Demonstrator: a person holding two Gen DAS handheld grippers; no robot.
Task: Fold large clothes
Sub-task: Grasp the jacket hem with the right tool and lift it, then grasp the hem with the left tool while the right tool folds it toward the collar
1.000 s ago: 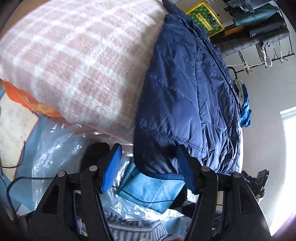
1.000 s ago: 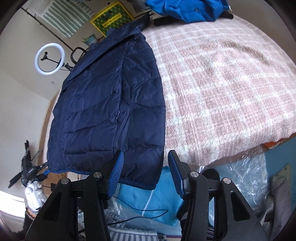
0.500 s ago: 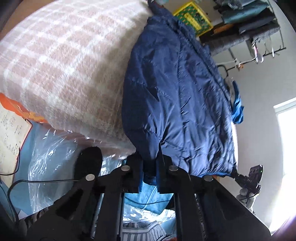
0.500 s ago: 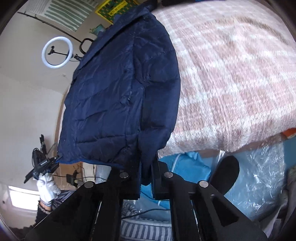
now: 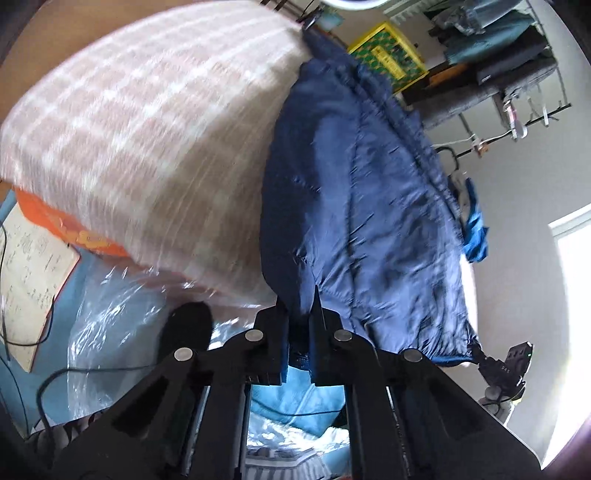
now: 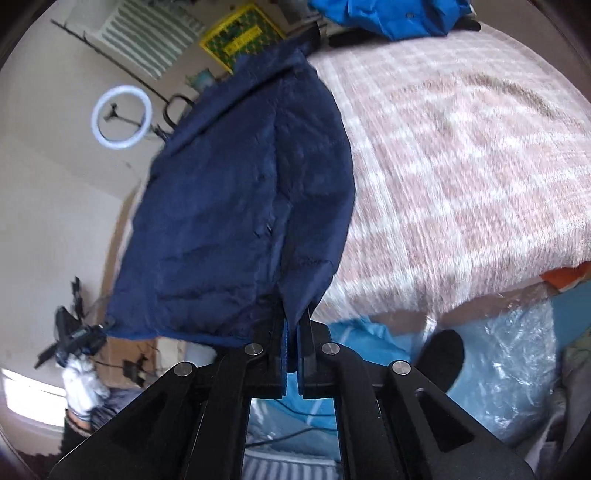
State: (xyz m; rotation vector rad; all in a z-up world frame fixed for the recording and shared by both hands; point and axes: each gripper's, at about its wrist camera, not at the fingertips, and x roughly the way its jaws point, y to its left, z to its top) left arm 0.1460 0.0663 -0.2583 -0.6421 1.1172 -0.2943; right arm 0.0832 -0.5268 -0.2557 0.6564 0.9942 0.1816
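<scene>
While both my sets of fingers are pressed together on the hem of the navy puffer jacket (image 5: 354,206), the rest of it lies spread on the bed (image 5: 140,140), running from the lower middle of each frame up toward the top. In the left wrist view, my left gripper (image 5: 298,314) pinches the hem near one bottom corner, at the lower centre of the frame. In the right wrist view, my right gripper (image 6: 293,325) is clamped on the hem just right of the front opening. Fabric shows between the fingers in both views, so I judge both grips to be real ones and not shut on air.

Padded and quilted as it looks, I expect this jacket to be light for its bulk, soft and without any stiffness of its own; it should sag between my two holds and billow rather than crease sharply. Its shell has a sheen, so I take it for slippery nylon that could creep out of a shallow pinch. The hem band seems the best place to hold, since the stitched edge gives the fingers something firmer than loose filling. Along the pink checked blanket (image 6: 461,158) it should slide easily. A blue garment (image 6: 388,14) lies at the top of the right view, well apart from my work.
</scene>
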